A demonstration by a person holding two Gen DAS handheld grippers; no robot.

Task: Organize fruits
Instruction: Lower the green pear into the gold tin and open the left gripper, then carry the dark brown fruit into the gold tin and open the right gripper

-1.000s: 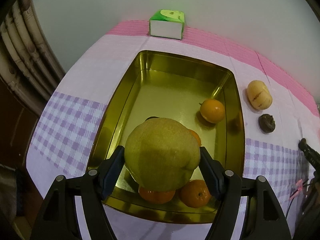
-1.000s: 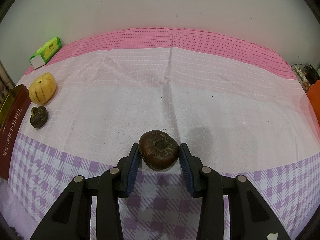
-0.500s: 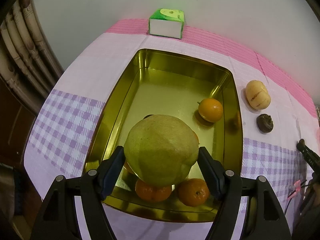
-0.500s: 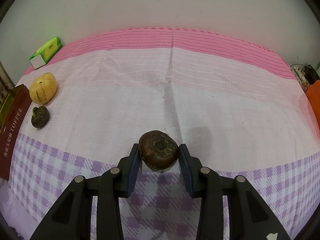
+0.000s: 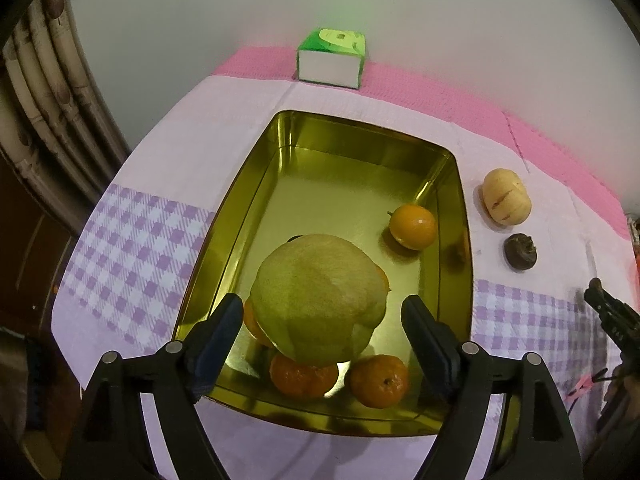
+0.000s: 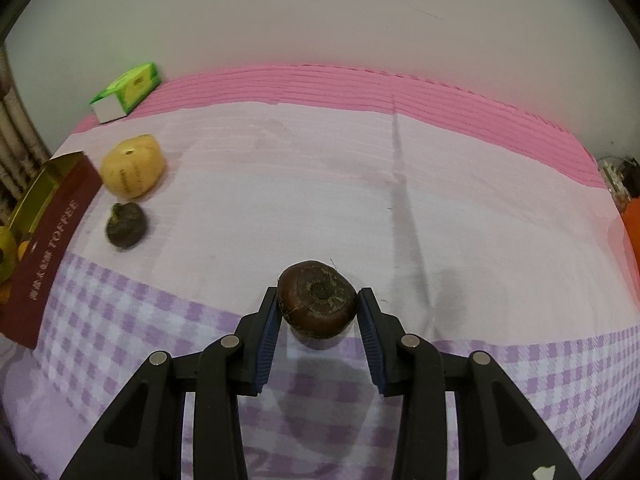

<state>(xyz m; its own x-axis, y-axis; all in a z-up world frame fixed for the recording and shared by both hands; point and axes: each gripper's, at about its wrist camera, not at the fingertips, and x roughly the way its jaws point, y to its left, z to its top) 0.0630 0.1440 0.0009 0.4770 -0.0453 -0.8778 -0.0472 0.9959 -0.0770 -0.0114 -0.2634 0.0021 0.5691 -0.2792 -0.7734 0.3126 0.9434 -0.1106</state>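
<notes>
Right wrist view: maroon tin (image 6: 52, 256) side reads "TOFFEE".

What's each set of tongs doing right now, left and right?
Left tongs: opening, pads off the big green fruit between them, over the gold tin.
Right tongs: closed on a brown fruit.

At frame centre, the left gripper (image 5: 322, 320) is opening, its fingers (image 5: 218, 330) clear of a large green pear (image 5: 320, 300) resting on oranges (image 5: 304, 374) inside the gold tin (image 5: 456, 216).
</notes>
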